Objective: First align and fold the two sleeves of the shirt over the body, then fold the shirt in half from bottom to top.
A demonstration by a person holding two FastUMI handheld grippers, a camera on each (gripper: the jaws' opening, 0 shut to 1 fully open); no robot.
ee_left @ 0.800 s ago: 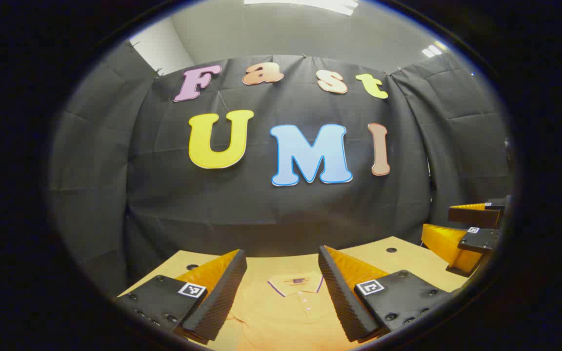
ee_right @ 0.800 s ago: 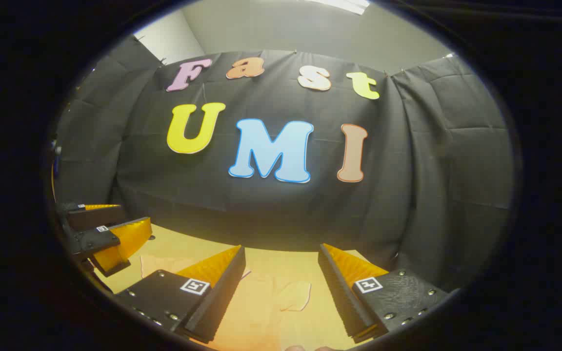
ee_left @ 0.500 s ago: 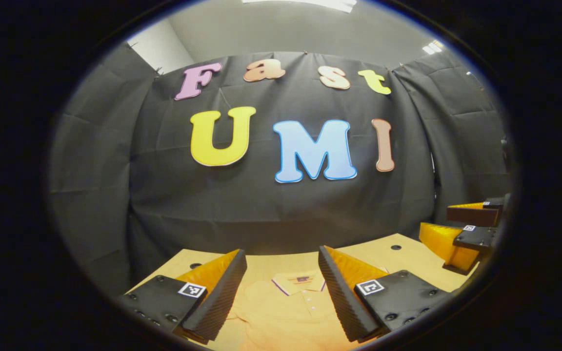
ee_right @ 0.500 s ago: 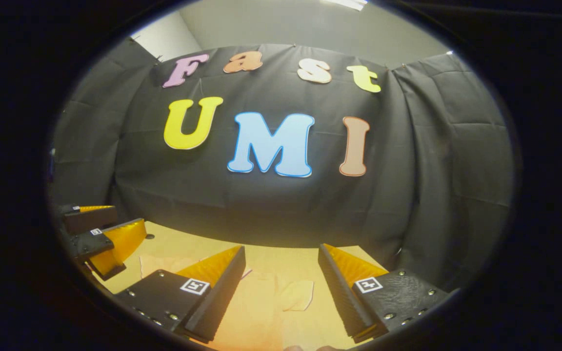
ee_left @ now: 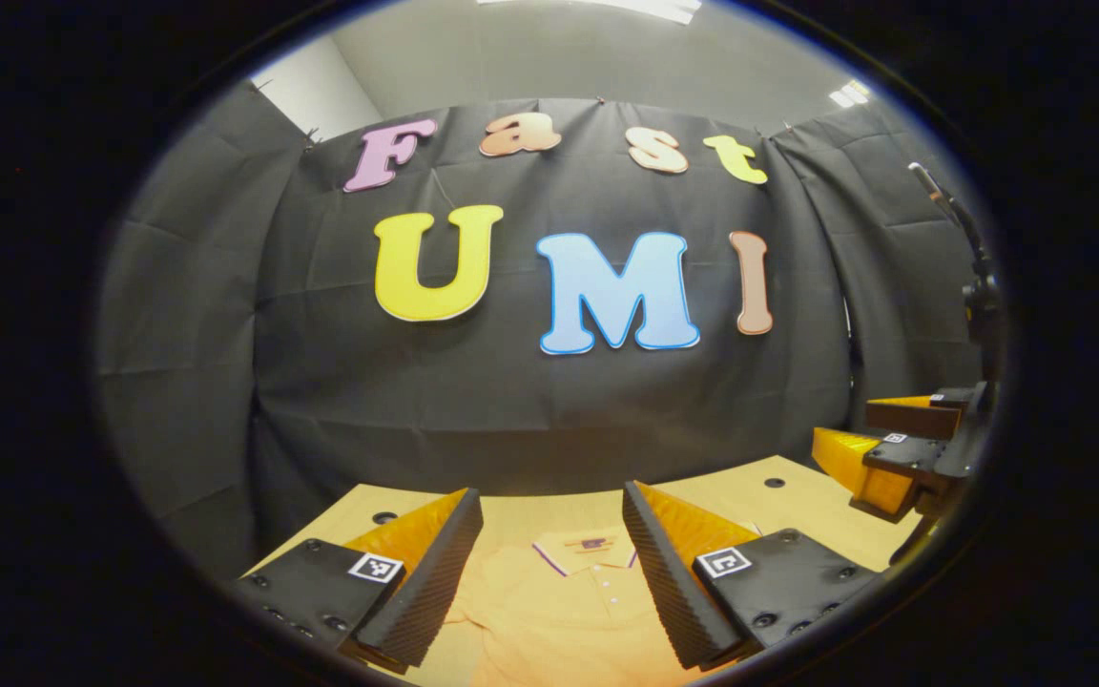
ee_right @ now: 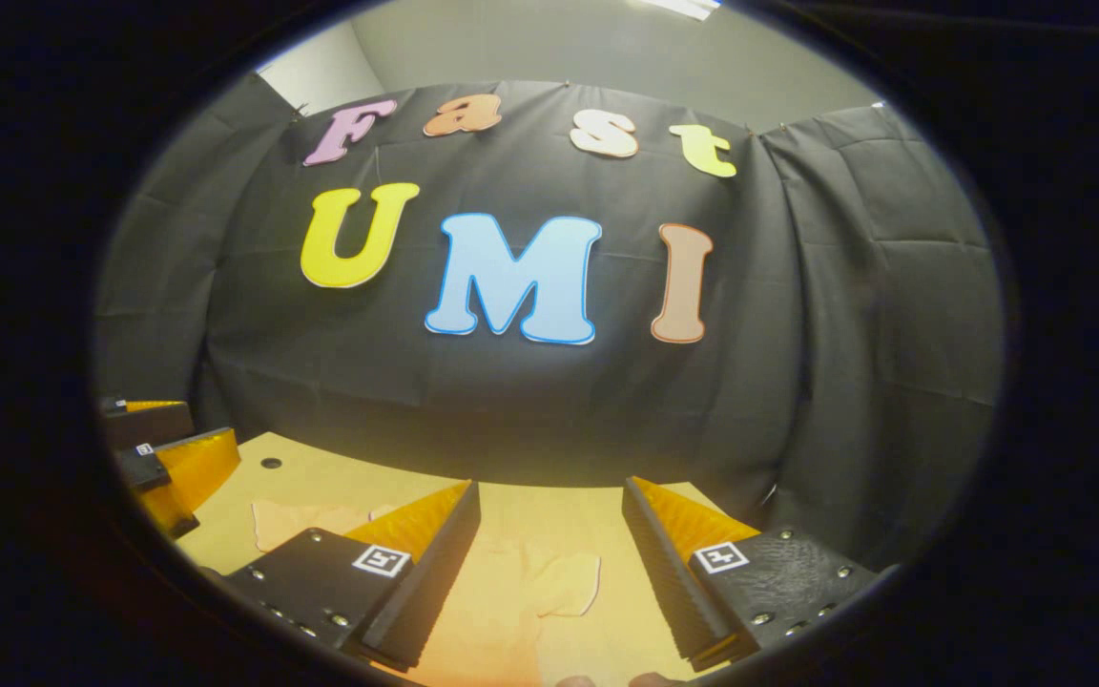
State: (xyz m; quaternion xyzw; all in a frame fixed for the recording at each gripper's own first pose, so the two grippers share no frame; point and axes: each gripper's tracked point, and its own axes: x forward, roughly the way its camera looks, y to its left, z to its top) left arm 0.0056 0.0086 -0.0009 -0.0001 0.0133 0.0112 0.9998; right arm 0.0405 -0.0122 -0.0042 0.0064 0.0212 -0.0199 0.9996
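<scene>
On the table [ee_left: 798, 496], a pale wooden top with small dark holes, lies the shirt [ee_left: 559, 611] — orange, spread flat, collar [ee_left: 588, 549] toward the black cloth wall [ee_left: 511, 401], a short row of buttons running down from it. Left gripper [ee_left: 549, 572]: held above the shirt's chest, fingers spread wide with nothing between them, the collar showing in the gap. Right gripper [ee_right: 549, 572]: likewise wide apart and empty, hovering over the shirt's right side, where one sleeve [ee_right: 564, 582] lies out flat on the table, its rounded end pointing toward the far edge. In the right gripper view the left gripper [ee_right: 163, 458] sits at the left edge, above the table near one of the holes, and part of the shirt shows beyond the near finger. In the left gripper view the right gripper [ee_left: 879, 448] sits at the right edge, also open, well apart from the collar — neither touches the cloth.
</scene>
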